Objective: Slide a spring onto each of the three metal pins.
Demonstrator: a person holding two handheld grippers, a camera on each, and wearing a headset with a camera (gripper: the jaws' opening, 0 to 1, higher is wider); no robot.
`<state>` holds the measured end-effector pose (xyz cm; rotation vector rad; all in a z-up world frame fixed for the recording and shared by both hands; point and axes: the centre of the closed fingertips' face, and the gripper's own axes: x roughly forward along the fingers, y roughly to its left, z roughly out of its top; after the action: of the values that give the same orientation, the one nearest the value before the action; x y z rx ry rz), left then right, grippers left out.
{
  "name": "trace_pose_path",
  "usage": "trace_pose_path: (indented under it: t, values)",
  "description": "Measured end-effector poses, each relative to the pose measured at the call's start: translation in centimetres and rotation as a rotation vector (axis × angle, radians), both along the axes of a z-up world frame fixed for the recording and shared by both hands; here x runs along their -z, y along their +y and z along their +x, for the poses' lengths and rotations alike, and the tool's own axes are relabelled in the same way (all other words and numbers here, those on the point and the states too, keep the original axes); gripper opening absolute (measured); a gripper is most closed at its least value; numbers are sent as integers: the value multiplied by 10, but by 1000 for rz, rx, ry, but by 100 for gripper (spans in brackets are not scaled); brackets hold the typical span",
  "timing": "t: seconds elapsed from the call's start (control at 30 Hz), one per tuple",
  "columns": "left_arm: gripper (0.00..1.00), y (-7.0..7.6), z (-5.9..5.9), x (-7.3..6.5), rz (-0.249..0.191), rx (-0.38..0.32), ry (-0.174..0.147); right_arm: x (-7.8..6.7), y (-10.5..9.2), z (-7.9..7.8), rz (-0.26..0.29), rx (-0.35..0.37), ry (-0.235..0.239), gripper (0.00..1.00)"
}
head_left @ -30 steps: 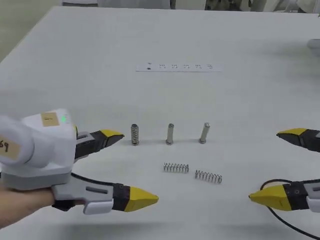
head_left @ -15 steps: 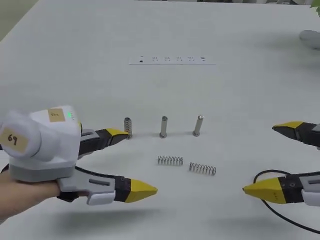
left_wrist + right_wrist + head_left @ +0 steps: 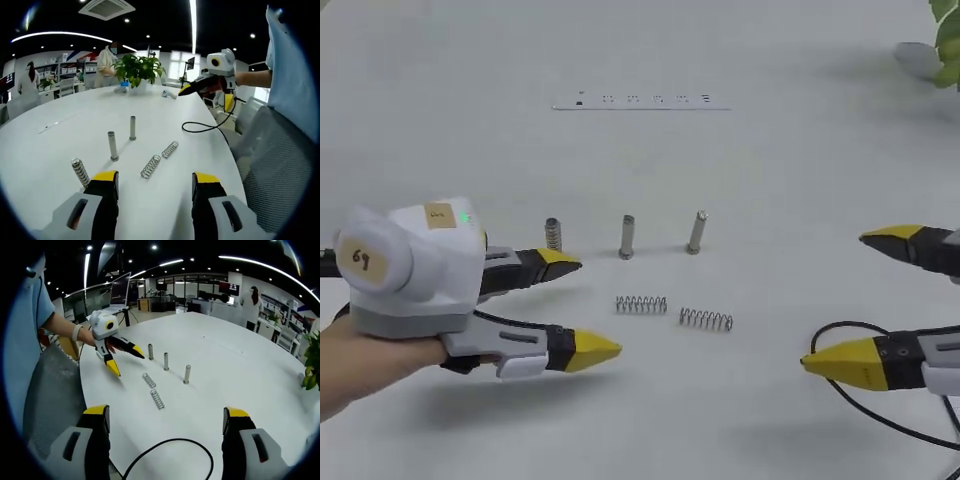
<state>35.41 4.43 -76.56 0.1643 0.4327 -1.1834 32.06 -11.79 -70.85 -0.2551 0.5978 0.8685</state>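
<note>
While two springs [image 3: 641, 304] lie loose | left gripper [image 3: 595, 307] spread | right gripper [image 3: 836, 301] spread

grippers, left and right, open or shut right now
left gripper: open, holding nothing
right gripper: open, holding nothing

Open office, ceiling strip lights [image 3: 192, 20], potted plant [image 3: 137, 70] on white table [image 3: 770, 150].

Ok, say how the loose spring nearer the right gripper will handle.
The spring lies on its side on the smooth table, so a nudge would probably roll it. Thin open coils: likely light, and squashy if pinched hard.
</note>
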Motion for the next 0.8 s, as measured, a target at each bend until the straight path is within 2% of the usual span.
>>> trace_pose_path:
  t: [0.2,0.53,0.8]
  values:
    - [47,-6,4,7,-1,8,-1,2,-2,-4,-1,10,10,91]
    - [31,-12,13,20,2,21,5,-2,-7,-8,-1,32,10,92]
    - [24,-16,17,25,9,24,0,-2,-9,-11,0,40,17,91]
